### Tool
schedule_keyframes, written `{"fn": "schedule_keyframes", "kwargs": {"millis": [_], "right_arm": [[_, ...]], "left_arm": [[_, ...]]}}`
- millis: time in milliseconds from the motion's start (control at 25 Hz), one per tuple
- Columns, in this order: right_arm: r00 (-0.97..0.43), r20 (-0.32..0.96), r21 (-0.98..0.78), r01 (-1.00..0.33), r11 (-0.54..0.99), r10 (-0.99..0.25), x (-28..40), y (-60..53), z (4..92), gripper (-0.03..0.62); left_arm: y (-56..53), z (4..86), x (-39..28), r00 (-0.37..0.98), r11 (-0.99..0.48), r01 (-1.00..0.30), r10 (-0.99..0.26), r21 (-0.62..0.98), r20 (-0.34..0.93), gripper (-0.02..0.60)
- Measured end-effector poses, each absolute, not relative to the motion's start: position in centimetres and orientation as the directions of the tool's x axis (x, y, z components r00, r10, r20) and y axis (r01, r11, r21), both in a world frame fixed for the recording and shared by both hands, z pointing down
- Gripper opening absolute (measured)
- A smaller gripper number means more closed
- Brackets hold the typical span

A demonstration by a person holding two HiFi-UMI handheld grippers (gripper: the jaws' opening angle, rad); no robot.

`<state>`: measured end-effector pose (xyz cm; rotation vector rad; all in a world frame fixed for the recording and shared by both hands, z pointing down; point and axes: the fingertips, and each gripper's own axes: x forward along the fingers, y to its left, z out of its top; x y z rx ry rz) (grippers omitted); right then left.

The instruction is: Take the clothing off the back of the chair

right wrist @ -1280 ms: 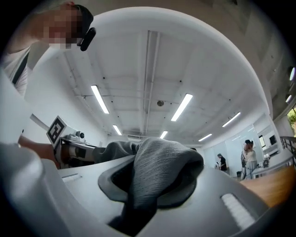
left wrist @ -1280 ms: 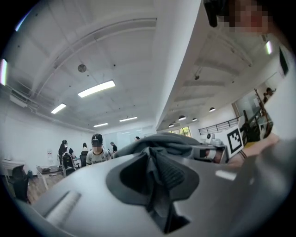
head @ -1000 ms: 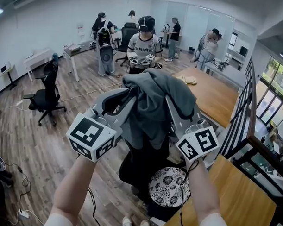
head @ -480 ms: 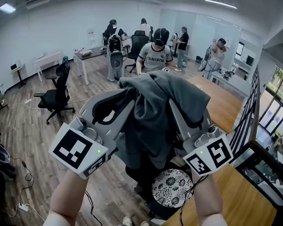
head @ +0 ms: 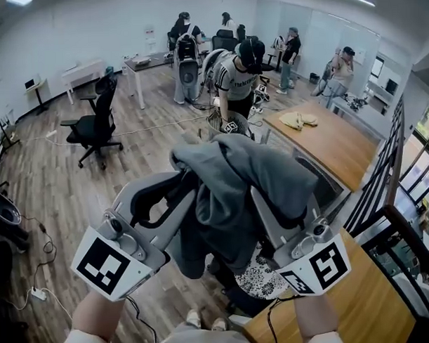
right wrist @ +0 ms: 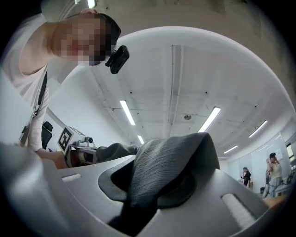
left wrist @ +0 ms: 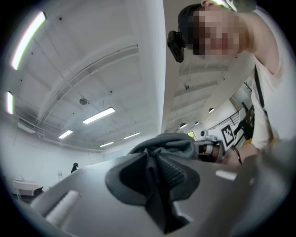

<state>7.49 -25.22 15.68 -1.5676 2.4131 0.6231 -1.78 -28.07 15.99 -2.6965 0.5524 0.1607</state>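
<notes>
Pinches folds of the grey clothing between nearly closed jaws on both sides: left gripper on a dark bunched fold, right gripper on a ribbed one. Holds the garment raised in the near middle, draped over both grippers, above the chair and its patterned cushion, left of a wooden table.

Chair mostly hidden behind hanging garment, back unseen

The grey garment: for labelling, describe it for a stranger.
Beside the long wooden table, the left gripper and right gripper point up. The grey garment hangs between them, clamped by both; unlike the pale cloth on that table, it is airborne.
</notes>
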Motion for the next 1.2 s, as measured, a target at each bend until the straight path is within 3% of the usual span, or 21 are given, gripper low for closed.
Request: {"fn": "schedule_keyframes", "kwargs": {"millis": [320,800,1200], "right_arm": [[-0.408,-0.275,0.161,-0.912,0.377,-0.87,7.1,-24.9,22.7,0.105],[-0.351,-0.126,0.076,-0.936,0.344,-0.928,6.2,-24.8,32.6,0.106],[-0.335,-0.062,0.021,-0.942,0.334,-0.94,6.3,-26.2,36.6,0.106]], "left_arm": [[-27.1,22.5,-2.5,0.917,-0.895,-0.394,-0.366,-0.208,-0.162,0.064],[-27.3,32.6,-2.7,0.907,-0.9,-0.421,-0.419,-0.112,-0.038,0.064],[-28.7,36.4,-3.0,0.895,-0.893,-0.447,-0.447,-0.053,-0.021,0.064]]}}
